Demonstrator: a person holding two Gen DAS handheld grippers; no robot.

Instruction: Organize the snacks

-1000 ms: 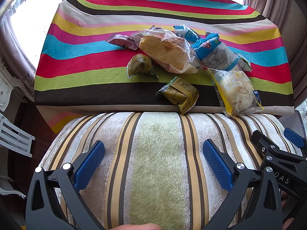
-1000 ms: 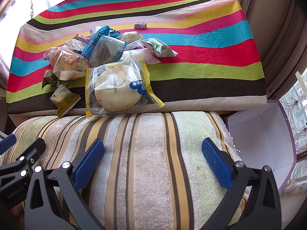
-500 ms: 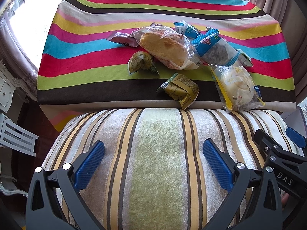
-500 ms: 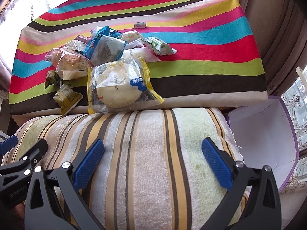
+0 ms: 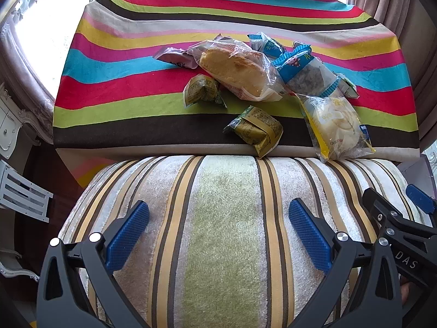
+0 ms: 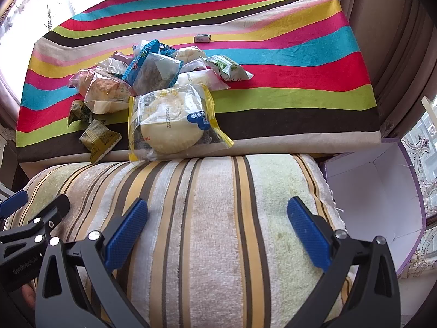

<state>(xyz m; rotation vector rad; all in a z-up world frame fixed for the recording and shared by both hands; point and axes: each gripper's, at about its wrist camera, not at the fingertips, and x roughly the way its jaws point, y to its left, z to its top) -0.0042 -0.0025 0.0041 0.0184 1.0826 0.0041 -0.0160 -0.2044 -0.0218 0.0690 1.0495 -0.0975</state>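
Striped tablecloth [image 5: 114,87] bears snacks [image 5: 240,73]; both grippers agape.

"DAS" on right claw [image 5: 404,262], "GenRobot.ai" on left claw [image 6: 24,265]

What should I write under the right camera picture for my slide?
Open right gripper over a striped cushion, facing a snack pile on the rainbow tablecloth.

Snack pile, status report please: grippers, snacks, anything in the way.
Left gripper open, empty. Right gripper open, empty. Snack pile untouched on striped tablecloth; white bun pack nearest. Padded striped cushion between grippers and pile; purple box open at right.
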